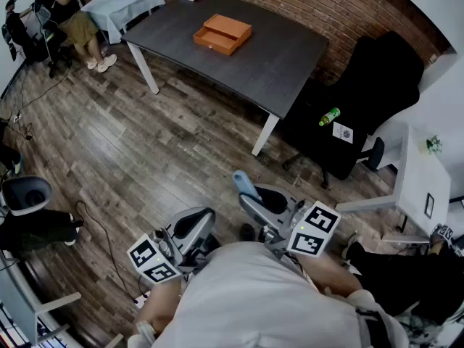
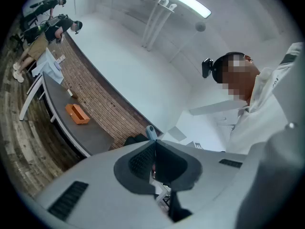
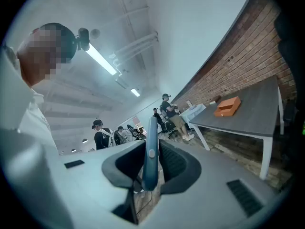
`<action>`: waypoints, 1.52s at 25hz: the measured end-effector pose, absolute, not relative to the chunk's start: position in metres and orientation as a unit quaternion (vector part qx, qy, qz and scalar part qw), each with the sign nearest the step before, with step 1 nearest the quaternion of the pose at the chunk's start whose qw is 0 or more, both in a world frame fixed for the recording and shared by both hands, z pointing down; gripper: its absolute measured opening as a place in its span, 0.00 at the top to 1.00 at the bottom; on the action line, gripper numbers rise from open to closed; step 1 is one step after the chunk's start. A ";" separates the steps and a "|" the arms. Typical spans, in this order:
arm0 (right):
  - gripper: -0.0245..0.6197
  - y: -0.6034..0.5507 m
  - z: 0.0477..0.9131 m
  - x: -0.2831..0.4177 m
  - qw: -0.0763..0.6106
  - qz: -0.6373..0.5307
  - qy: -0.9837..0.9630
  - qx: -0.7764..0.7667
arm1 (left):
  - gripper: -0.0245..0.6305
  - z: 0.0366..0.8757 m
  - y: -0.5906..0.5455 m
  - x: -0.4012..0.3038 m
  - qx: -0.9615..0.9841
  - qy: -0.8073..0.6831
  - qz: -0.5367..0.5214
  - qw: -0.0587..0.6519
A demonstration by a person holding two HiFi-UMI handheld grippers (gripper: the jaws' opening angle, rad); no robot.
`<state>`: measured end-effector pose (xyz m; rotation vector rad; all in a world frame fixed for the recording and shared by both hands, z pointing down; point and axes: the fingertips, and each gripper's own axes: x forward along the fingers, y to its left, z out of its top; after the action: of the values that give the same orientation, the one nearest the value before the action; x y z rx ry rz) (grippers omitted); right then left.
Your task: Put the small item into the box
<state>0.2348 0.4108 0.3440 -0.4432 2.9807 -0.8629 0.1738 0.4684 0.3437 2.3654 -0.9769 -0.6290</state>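
An orange box (image 1: 222, 33) lies open on the dark table (image 1: 283, 56) far across the wooden floor; it also shows in the left gripper view (image 2: 76, 114) and the right gripper view (image 3: 227, 106). Both grippers are held close to the person's body. My right gripper (image 1: 255, 198) is shut on a slim blue item (image 1: 245, 185), which stands up between the pads (image 3: 151, 151). My left gripper (image 1: 190, 227) is to its left with its jaws together (image 2: 153, 149) and nothing between them. The blue item's tip (image 2: 151, 131) pokes up beyond them.
A black office chair (image 1: 362, 100) with a green bottle (image 1: 329, 117) on it stands right of the table. A white desk (image 1: 420, 172) is at the right. People sit by a cloth-covered table (image 1: 119, 2) far left. Cables (image 1: 94, 223) trail on the floor.
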 end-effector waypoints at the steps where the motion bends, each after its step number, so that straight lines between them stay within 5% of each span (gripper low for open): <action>1: 0.81 0.411 0.344 0.234 0.003 -0.275 0.951 -0.142 | 0.94 0.344 0.468 0.173 0.869 -0.358 -0.231 0.251; 38: 0.81 0.429 0.355 0.162 -0.015 -0.273 0.946 -0.174 | 0.94 0.358 0.505 0.082 0.859 -0.376 -0.234 0.257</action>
<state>0.1624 0.4294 0.3553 -0.5512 3.0001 -0.8671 0.0823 0.5051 0.3577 2.3305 -1.0212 -0.6353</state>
